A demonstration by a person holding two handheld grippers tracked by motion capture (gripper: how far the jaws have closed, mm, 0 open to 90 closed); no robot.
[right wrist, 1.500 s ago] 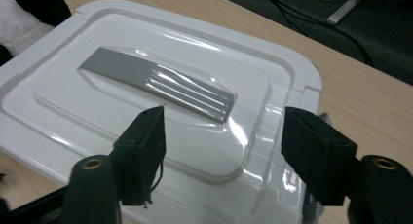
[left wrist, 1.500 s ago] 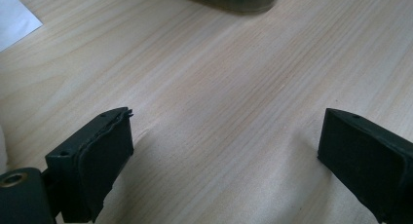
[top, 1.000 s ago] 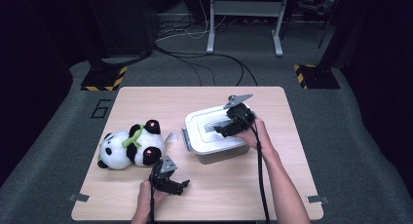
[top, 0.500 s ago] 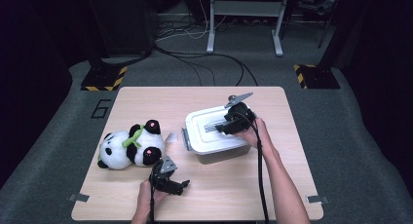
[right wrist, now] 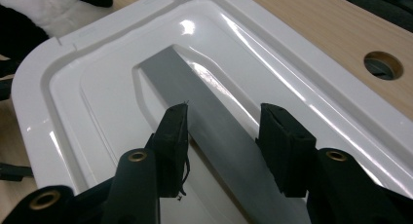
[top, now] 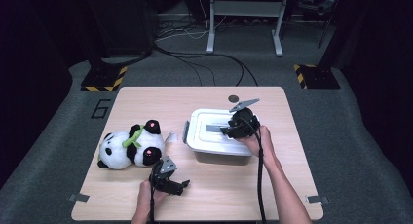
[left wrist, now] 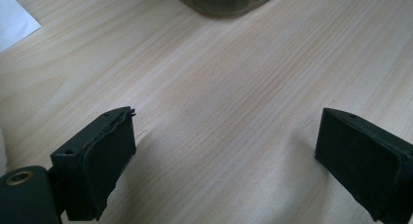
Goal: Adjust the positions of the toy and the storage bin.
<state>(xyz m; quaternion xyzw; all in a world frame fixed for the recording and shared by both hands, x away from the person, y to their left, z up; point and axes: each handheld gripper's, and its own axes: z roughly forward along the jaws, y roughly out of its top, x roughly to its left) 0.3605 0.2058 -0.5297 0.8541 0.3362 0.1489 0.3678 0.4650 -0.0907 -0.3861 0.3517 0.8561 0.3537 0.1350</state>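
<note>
Since a moment ago almost nothing has shifted: my right gripper [top: 229,131] has stayed on the lid, and my left gripper [top: 181,186] has stayed low over the near edge of the table [top: 219,199]. In my right gripper view, the right gripper [right wrist: 223,131] stands with its two black rubbery pads either side of the flat grey handle [right wrist: 204,102], a straight matte bar sunk in the lid's recess; the jaws straddle it with a sliver of space at each pad, so they are parted and not yet pinching. The lid [right wrist: 97,73] is glossy white plastic with rounded corners and stepped, moulded ridges that catch the light. In the high view the lid [top: 204,136] sits on a rectangular box [top: 219,158] with darker walls, at the middle of the pale, fine-grained wooden table. My left gripper [left wrist: 224,151] is spread wide, its blocky pads well apart over bare wood. Left of the box lies a plush panda [top: 129,147], soft and fuzzy, black and white with a green scarf, on its side.
</note>
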